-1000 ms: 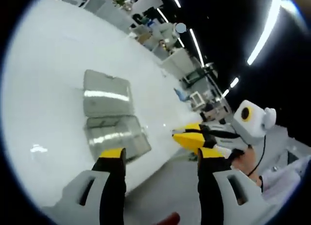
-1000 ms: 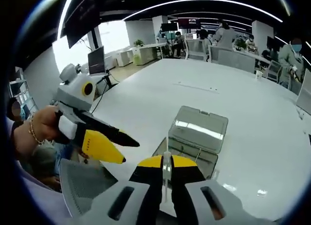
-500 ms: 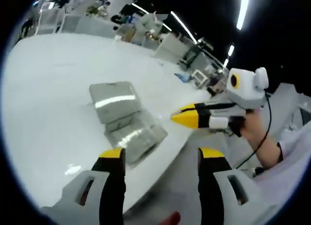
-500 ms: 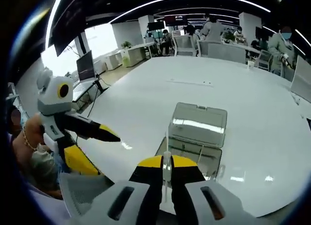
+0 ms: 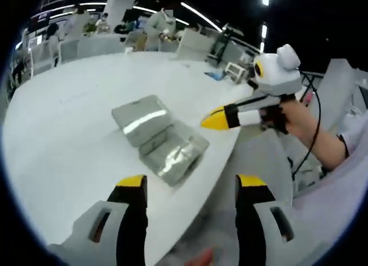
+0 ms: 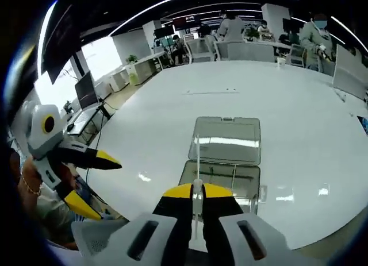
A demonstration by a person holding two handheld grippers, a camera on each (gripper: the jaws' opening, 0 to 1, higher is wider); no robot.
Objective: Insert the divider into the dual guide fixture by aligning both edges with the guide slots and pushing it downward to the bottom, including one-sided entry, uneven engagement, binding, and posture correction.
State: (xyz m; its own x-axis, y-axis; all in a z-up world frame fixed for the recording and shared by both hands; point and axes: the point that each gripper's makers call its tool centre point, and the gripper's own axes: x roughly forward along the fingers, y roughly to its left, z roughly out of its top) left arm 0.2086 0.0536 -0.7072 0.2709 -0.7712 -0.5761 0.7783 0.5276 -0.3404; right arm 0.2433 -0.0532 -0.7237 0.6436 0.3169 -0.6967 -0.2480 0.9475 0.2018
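The right tool [image 6: 195, 192] is clamped on the thin clear divider [image 6: 197, 162], held above the open clear box [image 6: 221, 173] on the tabletop [image 6: 299, 162], insertion not begun; the left tool [image 5: 188, 182] hangs apart, empty.

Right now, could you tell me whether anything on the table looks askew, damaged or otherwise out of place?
Nothing stands out. The clear box sits flat on the white table with its lid lying open behind it. The right hand-held gripper is shut on the thin divider, held edge-on above the box; the left hand-held gripper is open.
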